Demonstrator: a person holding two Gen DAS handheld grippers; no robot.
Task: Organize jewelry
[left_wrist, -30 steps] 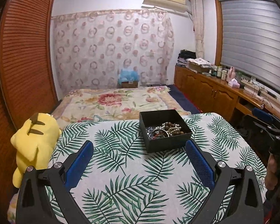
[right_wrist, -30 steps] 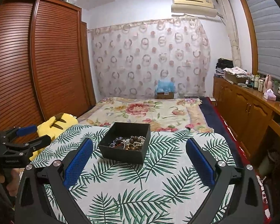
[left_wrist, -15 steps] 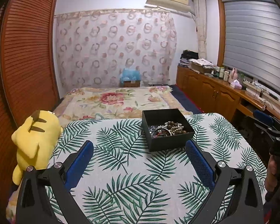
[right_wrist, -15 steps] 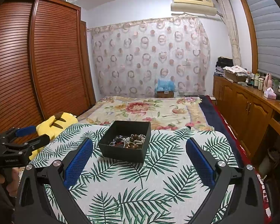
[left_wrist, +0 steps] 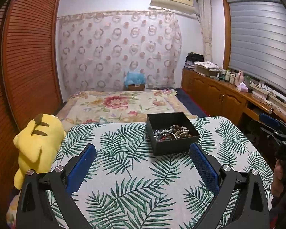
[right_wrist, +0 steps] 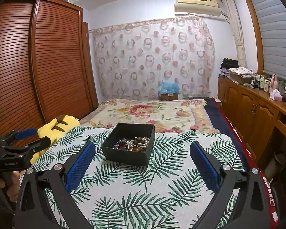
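A black open box stands on the palm-leaf tablecloth and holds a tangle of bead bracelets and necklaces. My left gripper is open and empty, held back from the box, which lies ahead and to its right. My right gripper is open and empty, with the box just ahead between its fingers, slightly left. Each gripper shows at the edge of the other's view: the right one and the left one.
A yellow plush toy lies at the table's left edge. A bed with a floral blanket lies beyond the table. A wooden wardrobe stands at the left and a wooden cabinet with small items at the right.
Both grippers have drifted slightly, so the box sits a little differently in each view. Both stay open and empty.
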